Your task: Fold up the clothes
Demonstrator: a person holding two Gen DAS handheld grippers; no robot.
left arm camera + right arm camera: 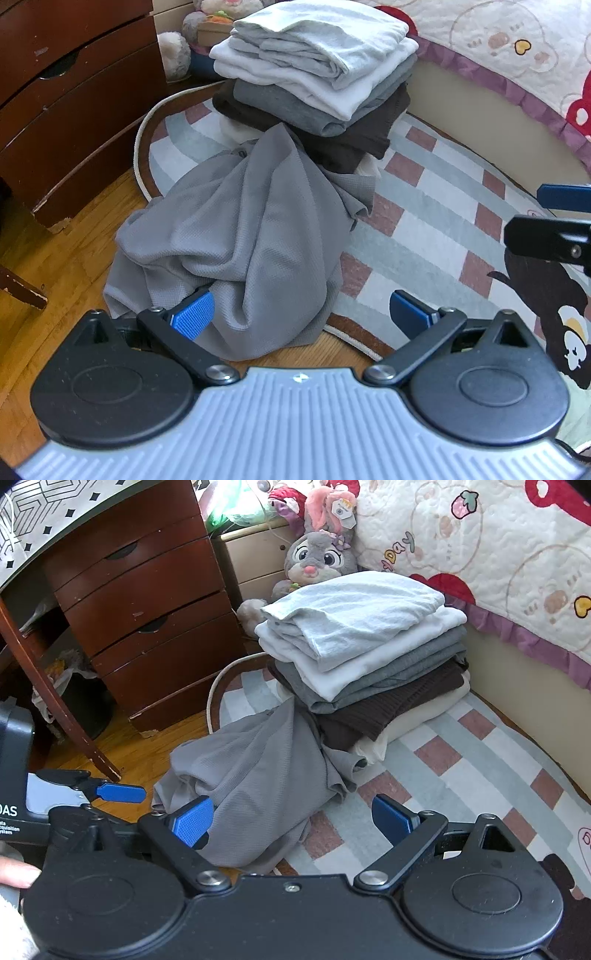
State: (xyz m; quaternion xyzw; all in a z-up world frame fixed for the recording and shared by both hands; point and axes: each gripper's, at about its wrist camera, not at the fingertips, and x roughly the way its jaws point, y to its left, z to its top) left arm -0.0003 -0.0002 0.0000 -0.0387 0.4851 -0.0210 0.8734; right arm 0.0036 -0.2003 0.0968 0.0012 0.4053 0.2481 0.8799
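The crumpled grey garment is lying on the rug's edge, leaning against the folded stack. The left gripper is hovering just over it, jaws spread, perhaps brushing cloth. The right gripper is gaping alongside, holding nothing.

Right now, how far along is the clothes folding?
Done: a stack of folded clothes sits on the checked rug beside the bed. In hand: nothing; the left gripper and the right gripper are both open over the floor. Left: the grey garment lies crumpled in front of the stack, partly on the rug and partly on the wooden floor.
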